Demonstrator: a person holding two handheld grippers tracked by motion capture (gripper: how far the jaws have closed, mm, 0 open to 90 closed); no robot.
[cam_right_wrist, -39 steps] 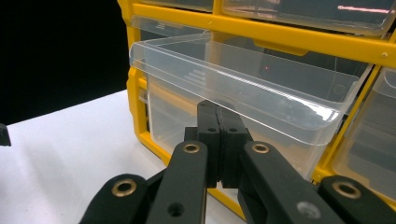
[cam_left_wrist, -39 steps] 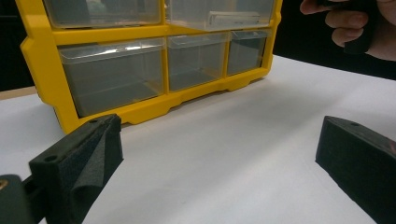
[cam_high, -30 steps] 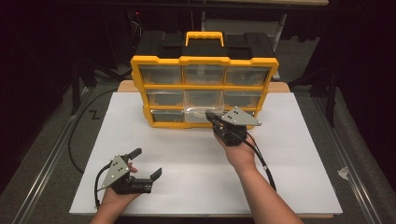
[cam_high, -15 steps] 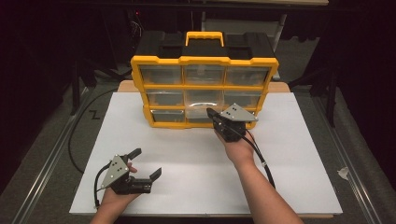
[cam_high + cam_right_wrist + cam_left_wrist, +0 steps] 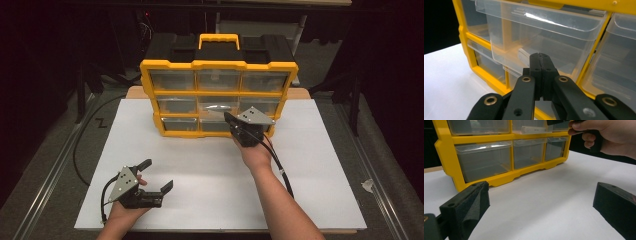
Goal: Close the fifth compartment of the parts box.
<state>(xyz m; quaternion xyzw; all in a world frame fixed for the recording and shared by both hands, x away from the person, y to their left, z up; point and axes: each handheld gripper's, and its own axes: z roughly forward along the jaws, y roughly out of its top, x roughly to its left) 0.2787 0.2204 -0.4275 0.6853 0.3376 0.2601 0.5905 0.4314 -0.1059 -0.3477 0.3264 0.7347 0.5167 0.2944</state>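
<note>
A yellow drawer organizer (image 5: 218, 95) with a black top and a yellow carrying handle (image 5: 218, 41) stood upright at the far side of the white worktop (image 5: 210, 165), its clear drawers facing the person. The right claw (image 5: 229, 118) was at the front of the middle drawer (image 5: 218, 106) of the middle row (that drawer stood pulled out a little from the frame), its jaws pressed flat together with nothing between them; in the right gripper view the closed tips (image 5: 540, 62) sat just in front of the drawer's clear wall (image 5: 544, 30), and whether they touched it could not be told. The left claw (image 5: 157, 175) rested near the front-left of the worktop, well apart from the organizer, its jaws spread wide and empty, aimed toward the bottom row of drawers (image 5: 509, 155).
</note>
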